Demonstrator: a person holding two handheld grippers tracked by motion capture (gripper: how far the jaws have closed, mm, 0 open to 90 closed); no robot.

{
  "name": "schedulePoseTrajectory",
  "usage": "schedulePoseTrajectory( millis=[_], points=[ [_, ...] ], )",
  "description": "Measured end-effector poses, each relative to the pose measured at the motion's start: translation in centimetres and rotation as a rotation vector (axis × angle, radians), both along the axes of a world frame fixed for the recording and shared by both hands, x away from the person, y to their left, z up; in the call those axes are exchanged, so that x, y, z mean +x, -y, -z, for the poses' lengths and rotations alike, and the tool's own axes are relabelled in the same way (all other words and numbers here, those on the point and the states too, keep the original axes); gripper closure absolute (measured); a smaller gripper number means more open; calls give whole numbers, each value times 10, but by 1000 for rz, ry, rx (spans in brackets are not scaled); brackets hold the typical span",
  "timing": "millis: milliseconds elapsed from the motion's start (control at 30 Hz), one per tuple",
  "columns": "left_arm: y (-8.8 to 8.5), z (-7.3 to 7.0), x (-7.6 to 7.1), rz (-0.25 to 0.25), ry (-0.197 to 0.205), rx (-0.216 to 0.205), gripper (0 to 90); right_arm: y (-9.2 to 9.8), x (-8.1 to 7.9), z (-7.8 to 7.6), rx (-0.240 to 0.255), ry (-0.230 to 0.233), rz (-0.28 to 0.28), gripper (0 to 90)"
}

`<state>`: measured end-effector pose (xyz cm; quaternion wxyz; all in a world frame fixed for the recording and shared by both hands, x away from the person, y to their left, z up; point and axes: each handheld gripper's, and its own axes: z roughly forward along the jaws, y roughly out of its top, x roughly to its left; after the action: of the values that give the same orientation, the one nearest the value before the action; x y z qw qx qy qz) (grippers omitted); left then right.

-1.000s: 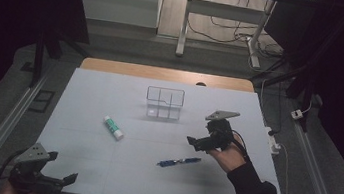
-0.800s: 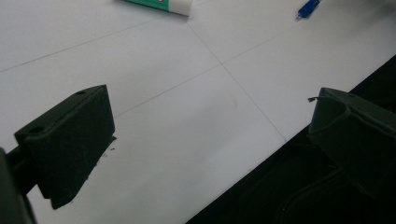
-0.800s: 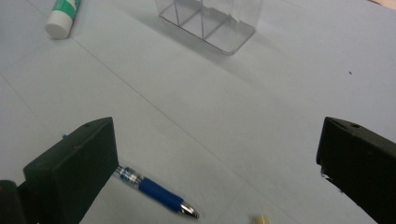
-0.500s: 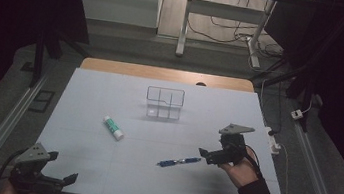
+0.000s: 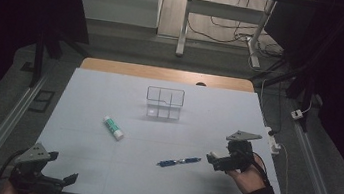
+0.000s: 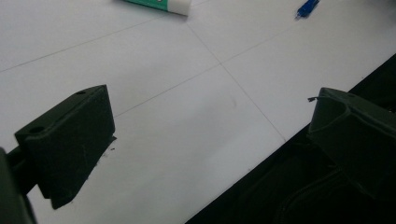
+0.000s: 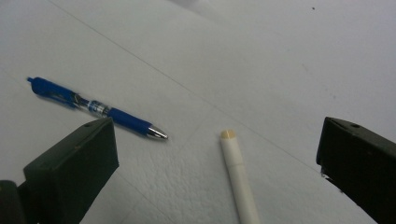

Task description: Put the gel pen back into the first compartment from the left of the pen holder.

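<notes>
Moved my right tongs (image 5: 213, 159) back toward me, jaws wide open; slim blue plastic pen (image 5: 179, 161) just beyond them. Left tongs (image 5: 65, 180) open too.

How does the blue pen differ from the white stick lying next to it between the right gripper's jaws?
The blue pen is dark blue with a clear middle section and a silver metal tip; the white stick is plain white all along with a flat tan end. The blue pen lies wholly in the right gripper view, crosswise; the white stick runs off the bottom edge, pointing away from the camera. Both lie flat on the white table, apart from each other, with the right gripper open above them.
</notes>
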<state>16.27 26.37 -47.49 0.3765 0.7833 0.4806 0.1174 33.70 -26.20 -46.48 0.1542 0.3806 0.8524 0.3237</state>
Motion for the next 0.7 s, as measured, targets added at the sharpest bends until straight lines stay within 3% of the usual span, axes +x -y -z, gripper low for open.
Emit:
schedulePoseTrajectory(
  millis=[333,700],
  points=[
    [0,0,0,2,-1,-1,4,16,-1,12,-30,-47,33,0],
    [1,0,0,1,-1,1,4,27,8,29,-108,-83,37,0]
  ],
)
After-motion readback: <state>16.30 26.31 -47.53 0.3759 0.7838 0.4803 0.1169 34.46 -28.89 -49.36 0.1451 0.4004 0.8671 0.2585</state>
